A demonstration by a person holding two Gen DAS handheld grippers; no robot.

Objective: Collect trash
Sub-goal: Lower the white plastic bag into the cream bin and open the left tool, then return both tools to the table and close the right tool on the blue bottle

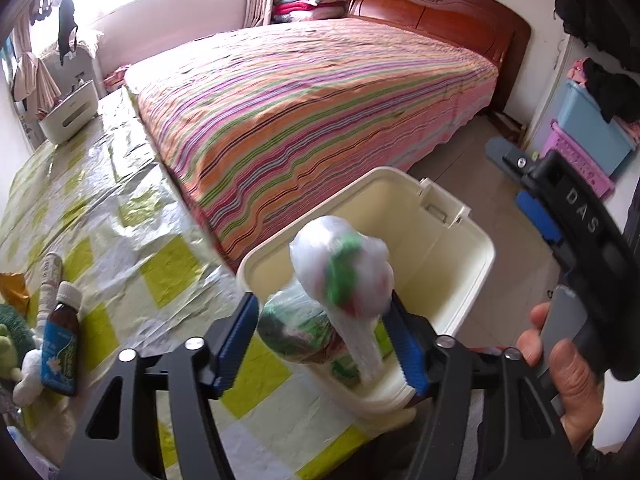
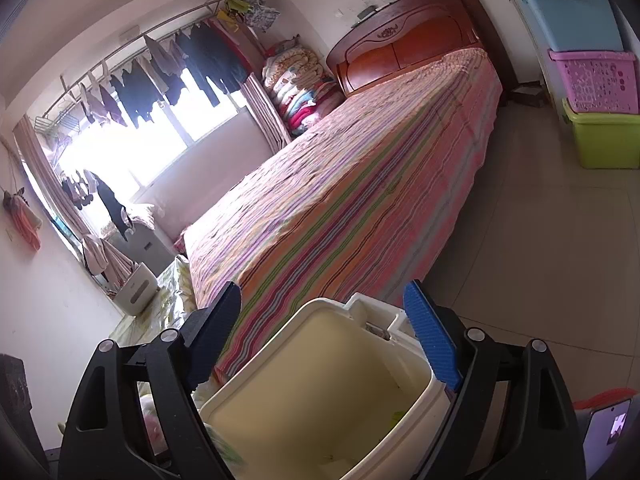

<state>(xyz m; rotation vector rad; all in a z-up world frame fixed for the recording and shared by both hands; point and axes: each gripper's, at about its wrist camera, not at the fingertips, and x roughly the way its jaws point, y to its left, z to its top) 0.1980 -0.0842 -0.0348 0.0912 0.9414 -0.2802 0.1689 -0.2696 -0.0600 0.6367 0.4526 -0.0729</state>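
Observation:
A cream trash bin stands open between the table and the bed. Over its near edge a knotted white plastic bag with green and red trash inside sits between the fingers of my left gripper. The jaws stand apart: the left pad is clear of the bag, and the bag's tail runs along the right pad. A second bag of green rubbish lies lower in the bin. My right gripper, held by a hand, is open to the bin's right. In its own view my right gripper frames the bin without touching it.
A striped bed fills the room behind the bin. The yellow-checked table cover carries a brown bottle, a tube and a white box. Coloured storage crates are stacked on the tiled floor at right.

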